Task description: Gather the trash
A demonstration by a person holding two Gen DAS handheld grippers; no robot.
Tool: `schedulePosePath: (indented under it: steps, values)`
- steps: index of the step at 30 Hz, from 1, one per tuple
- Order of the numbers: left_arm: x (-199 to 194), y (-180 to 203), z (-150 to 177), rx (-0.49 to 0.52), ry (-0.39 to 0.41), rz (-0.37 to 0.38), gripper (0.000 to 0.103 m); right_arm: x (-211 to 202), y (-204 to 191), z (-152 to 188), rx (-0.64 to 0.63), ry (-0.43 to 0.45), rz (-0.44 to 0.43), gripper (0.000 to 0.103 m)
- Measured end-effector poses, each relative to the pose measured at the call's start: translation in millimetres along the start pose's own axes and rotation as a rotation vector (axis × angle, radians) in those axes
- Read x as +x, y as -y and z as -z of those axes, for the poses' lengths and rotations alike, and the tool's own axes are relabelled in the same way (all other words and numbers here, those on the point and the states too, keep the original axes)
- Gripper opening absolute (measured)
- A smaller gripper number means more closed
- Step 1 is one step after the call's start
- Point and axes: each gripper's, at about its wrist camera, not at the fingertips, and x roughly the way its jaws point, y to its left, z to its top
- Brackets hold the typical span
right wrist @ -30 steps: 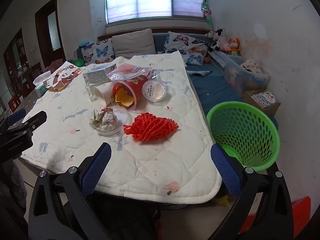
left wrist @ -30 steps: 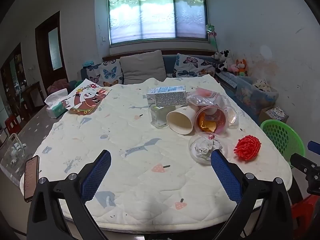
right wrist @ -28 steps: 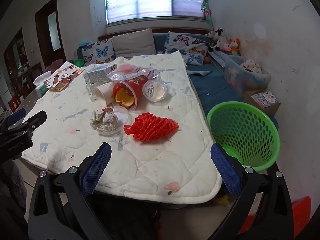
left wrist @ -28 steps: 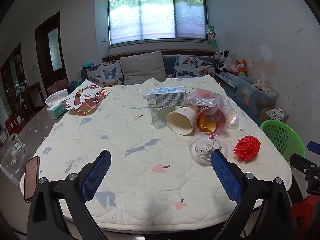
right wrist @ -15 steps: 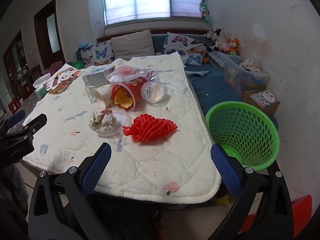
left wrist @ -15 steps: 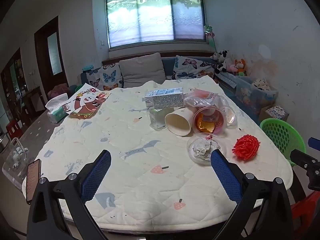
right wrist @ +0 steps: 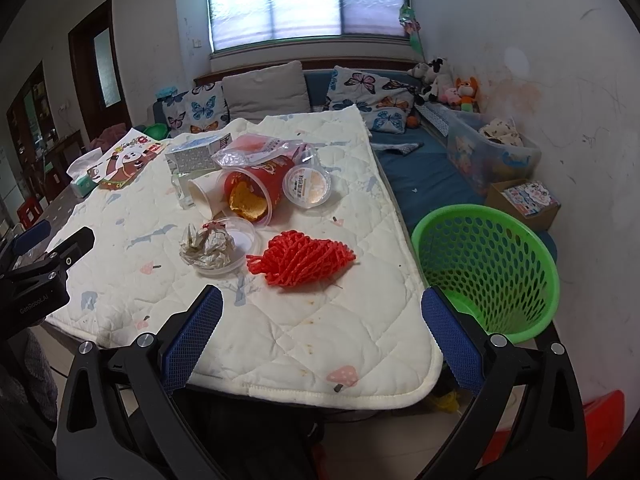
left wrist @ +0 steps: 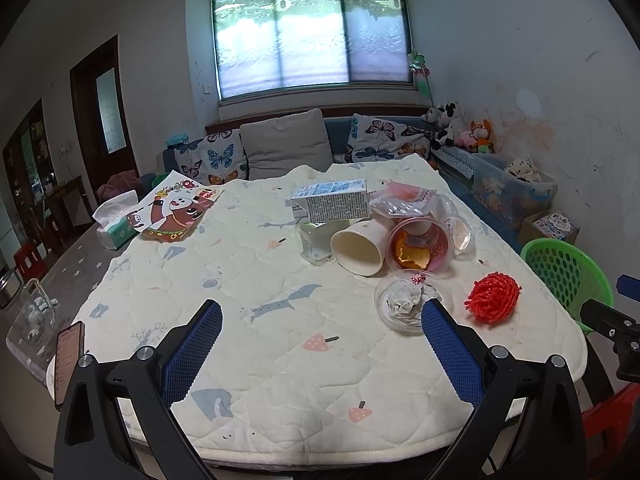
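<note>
Trash lies in a cluster on the quilted table [left wrist: 248, 272]: a red foam net [left wrist: 493, 297] [right wrist: 301, 259], a clear lid with crumpled paper [left wrist: 405, 302] [right wrist: 214, 245], a tipped paper cup [left wrist: 357, 245], a red snack tub [left wrist: 418, 249] [right wrist: 252, 192], a round sealed cup [right wrist: 307, 185], a plastic bag [right wrist: 256, 148] and a carton [left wrist: 330, 200] [right wrist: 198, 154]. A green basket [right wrist: 486, 266] [left wrist: 566, 274] stands off the table's right edge. My left gripper [left wrist: 320, 344] is open over the near table edge. My right gripper [right wrist: 320, 340] is open near the table's corner, short of the net.
A tissue box [left wrist: 116, 224] and a cartoon picture sheet [left wrist: 176, 210] lie at the table's far left. A phone [left wrist: 68, 360] and a glass jar [left wrist: 28, 320] sit left of the table. A sofa with cushions [left wrist: 284, 148] and a storage bin [right wrist: 492, 152] stand behind.
Both grippers have drifted slightly closer to the table and a little higher. Both stay open, and nothing on the table has moved.
</note>
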Motion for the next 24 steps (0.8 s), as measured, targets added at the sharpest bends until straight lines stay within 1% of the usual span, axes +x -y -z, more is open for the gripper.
schedulePosePath:
  steps: [24]
  values:
    - [1.9,-5.0,-3.0,-0.005,0.004,-0.006,0.097,1.7,-0.1,-1.4,0.002,-0.001,0.002,0.099]
